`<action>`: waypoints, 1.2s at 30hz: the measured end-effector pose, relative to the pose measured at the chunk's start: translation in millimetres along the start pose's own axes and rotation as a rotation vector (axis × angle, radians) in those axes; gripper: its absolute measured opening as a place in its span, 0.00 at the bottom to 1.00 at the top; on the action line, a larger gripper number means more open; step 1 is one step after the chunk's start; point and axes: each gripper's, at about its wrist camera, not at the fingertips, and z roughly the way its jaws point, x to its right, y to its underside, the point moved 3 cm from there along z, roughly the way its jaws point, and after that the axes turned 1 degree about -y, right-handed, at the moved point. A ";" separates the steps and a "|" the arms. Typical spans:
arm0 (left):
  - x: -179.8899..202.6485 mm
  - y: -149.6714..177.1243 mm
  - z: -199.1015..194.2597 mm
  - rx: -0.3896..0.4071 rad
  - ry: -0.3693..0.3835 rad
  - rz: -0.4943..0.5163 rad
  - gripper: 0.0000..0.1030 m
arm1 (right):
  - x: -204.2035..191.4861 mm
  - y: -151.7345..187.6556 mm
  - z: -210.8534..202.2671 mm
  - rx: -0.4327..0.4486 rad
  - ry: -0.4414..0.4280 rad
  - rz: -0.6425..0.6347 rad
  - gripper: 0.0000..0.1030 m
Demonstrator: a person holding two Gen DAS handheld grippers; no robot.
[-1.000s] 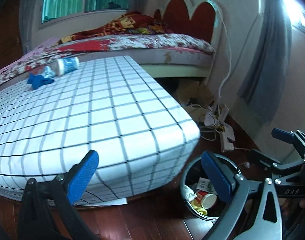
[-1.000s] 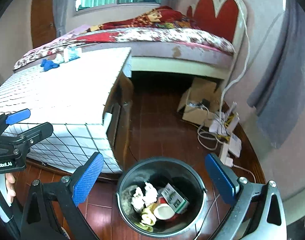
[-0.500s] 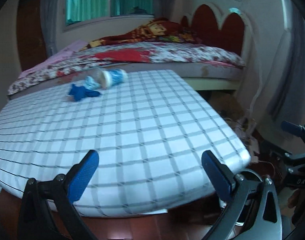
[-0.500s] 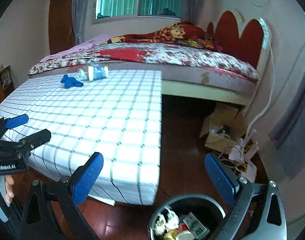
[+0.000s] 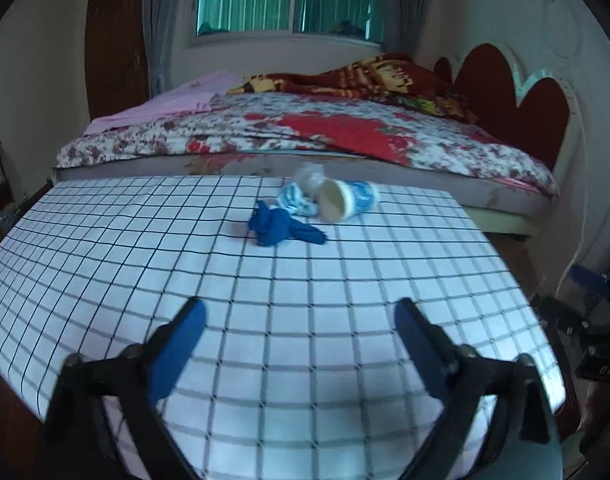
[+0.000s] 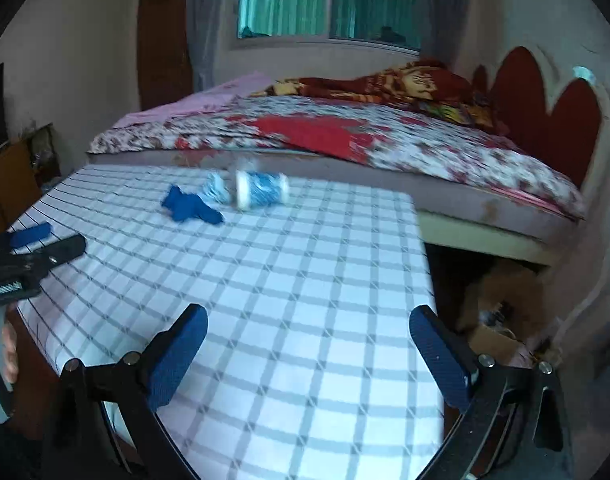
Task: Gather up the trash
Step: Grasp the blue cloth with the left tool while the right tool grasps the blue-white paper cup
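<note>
On the far part of the checked table (image 5: 305,300) lie a crumpled blue glove (image 5: 281,227), a blue-white wrapper (image 5: 295,199), a clear plastic scrap (image 5: 310,174) and a tipped blue-white paper cup (image 5: 347,199). The same glove (image 6: 191,207), wrapper (image 6: 216,192) and cup (image 6: 261,190) show blurred in the right wrist view. My left gripper (image 5: 301,332) is open and empty over the near table edge. My right gripper (image 6: 309,340) is open and empty, to the right of the left one (image 6: 37,244). The trash bin is out of view.
A bed with a floral cover (image 5: 325,136) and a red headboard (image 5: 517,104) stands behind the table. A cardboard box (image 6: 493,320) sits on the floor under the bed's right end. A brown cabinet (image 6: 9,184) is at the left.
Both grippers have risen and tilted up from the bin on the floor to the tabletop. The bin has left both views. The trash items now lie nearer ahead.
</note>
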 end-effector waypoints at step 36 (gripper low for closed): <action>-22.3 -52.0 211.3 -0.189 0.011 -0.035 0.37 | 10.0 -88.3 268.1 -0.185 -0.110 0.131 0.04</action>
